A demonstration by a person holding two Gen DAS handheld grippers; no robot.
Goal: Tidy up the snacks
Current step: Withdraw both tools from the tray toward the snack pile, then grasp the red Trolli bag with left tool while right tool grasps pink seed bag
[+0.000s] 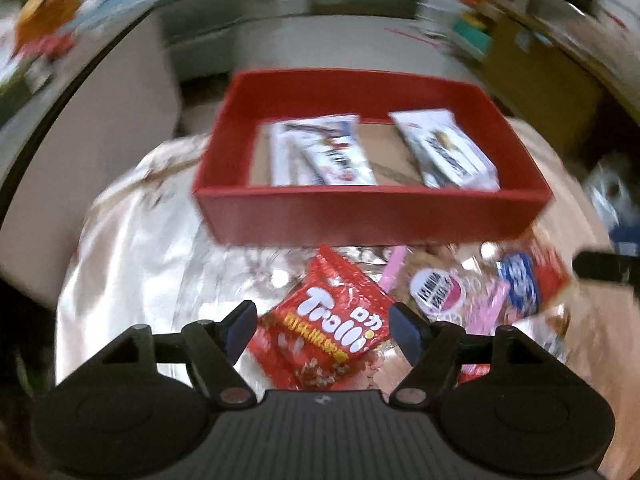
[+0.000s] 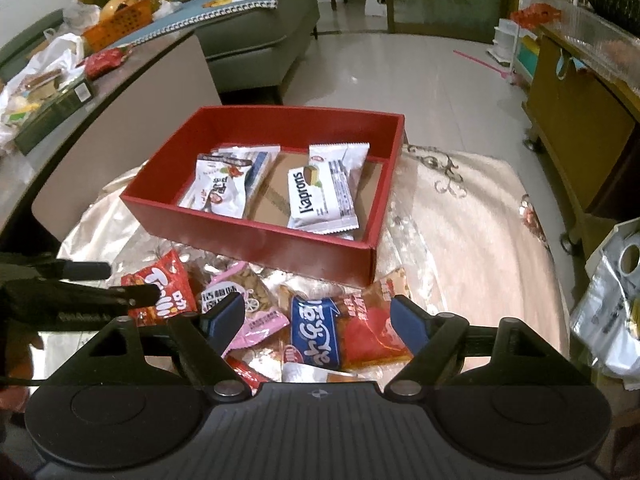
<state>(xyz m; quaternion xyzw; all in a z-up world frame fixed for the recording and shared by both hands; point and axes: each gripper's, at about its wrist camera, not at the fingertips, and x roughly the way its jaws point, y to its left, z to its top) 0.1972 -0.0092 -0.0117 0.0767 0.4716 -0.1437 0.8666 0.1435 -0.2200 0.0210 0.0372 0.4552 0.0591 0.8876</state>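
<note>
Left wrist view, blurred, shows the left tongs (image 1: 323,324) spread, their blue pads apart above a red Trolli packet (image 1: 328,332) without touching it. That packet lies in a loose heap of snacks on a shiny cream cloth (image 1: 120,264) covering the tabletop, just in front of the red box (image 1: 360,212). Inside the box, white wrappers lie on a brown cardboard floor.

From the right wrist view, the right tongs (image 2: 320,320) also stand spread, gripping nothing, over a blue-and-red packet (image 2: 340,332) and a pink packet of nuts (image 2: 248,308) in the same heap. The box here holds a white Kaprons wafer pack (image 2: 324,196) toward its right side and a white pack with red print (image 2: 220,192) toward its left. Black fingers of the left tongs reach in from the left edge over the Trolli packet.
</note>
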